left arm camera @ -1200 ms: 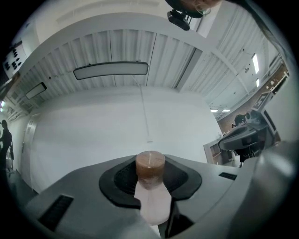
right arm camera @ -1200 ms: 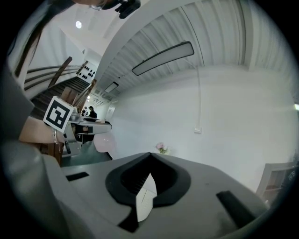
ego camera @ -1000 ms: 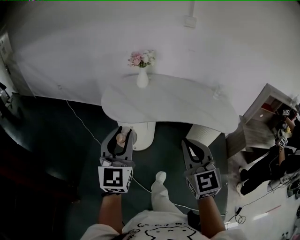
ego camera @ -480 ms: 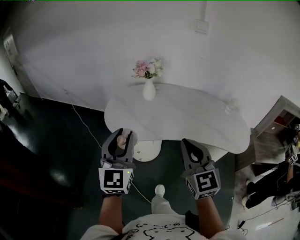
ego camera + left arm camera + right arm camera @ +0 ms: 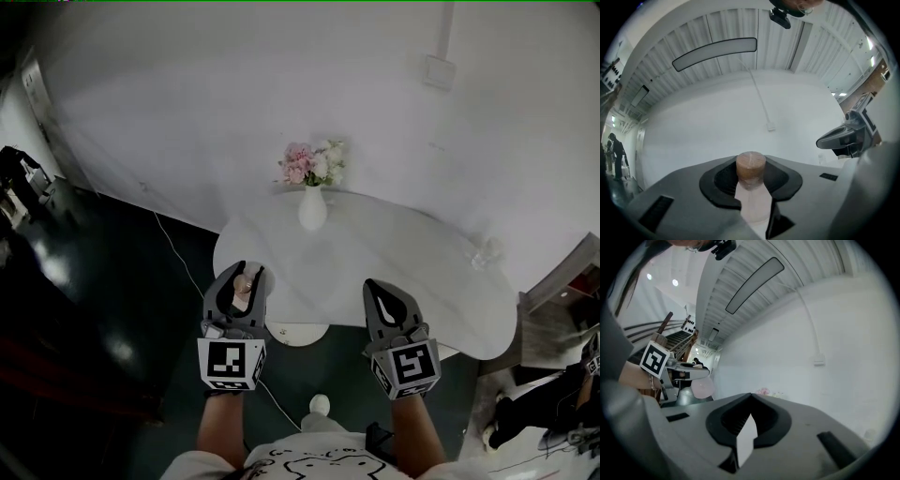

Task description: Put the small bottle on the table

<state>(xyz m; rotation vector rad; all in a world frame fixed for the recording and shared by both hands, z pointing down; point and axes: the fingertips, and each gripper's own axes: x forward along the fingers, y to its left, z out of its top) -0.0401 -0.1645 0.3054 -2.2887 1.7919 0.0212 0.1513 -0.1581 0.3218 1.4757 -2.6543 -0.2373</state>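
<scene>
My left gripper (image 5: 242, 274) is shut on a small pale bottle with a brown cap (image 5: 244, 281). It holds the bottle over the dark floor, just short of the white oval table's (image 5: 394, 272) near left edge. In the left gripper view the cap (image 5: 750, 166) stands up between the jaws, with the pale body (image 5: 753, 201) pinched below it. My right gripper (image 5: 382, 289) is level with the left one at the table's near edge. Its jaws meet with nothing in them, tips together in the right gripper view (image 5: 751, 395). That view also shows the held bottle (image 5: 702, 389) at the left.
A white vase of pink and white flowers (image 5: 312, 208) stands at the table's far side, and a small clear glass (image 5: 485, 253) near its right end. The round table foot (image 5: 298, 333) is below. A cable (image 5: 178, 258) runs along the floor. A shelf (image 5: 562, 291) stands at the right.
Both grippers have advanced toward the table, which now lies much closer under them in the head view. The left one still holds the bottle, and the right one stays shut.
</scene>
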